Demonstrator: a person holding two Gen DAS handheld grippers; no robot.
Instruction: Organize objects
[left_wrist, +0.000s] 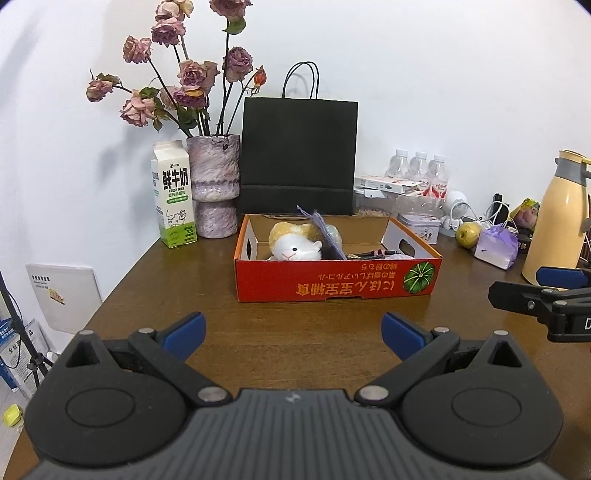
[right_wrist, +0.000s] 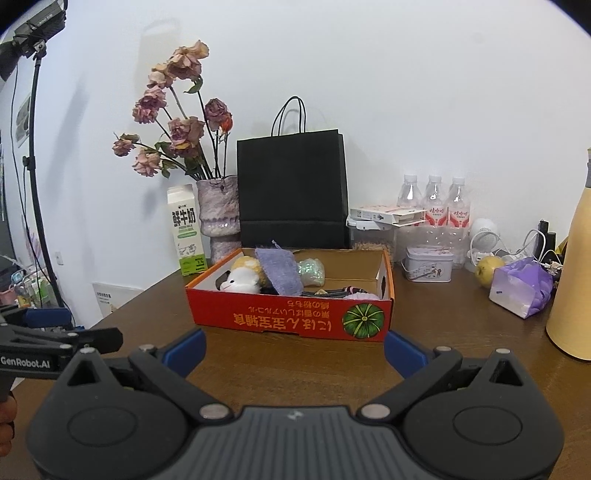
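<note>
A red cardboard box (left_wrist: 332, 286) (right_wrist: 288, 317) with a pumpkin print sits mid-table. Inside lie a white and yellow plush toy (left_wrist: 295, 243) (right_wrist: 242, 277), a purple cloth pouch (left_wrist: 327, 232) (right_wrist: 279, 271), a pale shiny bundle (right_wrist: 312, 271) and small dark items (right_wrist: 332, 292). My left gripper (left_wrist: 293, 334) hovers open over the wood in front of the box, nothing between its blue pads. My right gripper (right_wrist: 293, 350) is open too, just short of the box's front wall. The other gripper shows at each view's edge.
Behind the box stand a black paper bag (left_wrist: 299, 155), a vase of dried roses (left_wrist: 214, 184) and a milk carton (left_wrist: 173, 195). To the right are water bottles (right_wrist: 432, 203), a tin (right_wrist: 428, 264), a green apple (right_wrist: 487, 269), a purple bag (right_wrist: 521, 288) and a yellow thermos (right_wrist: 572, 280).
</note>
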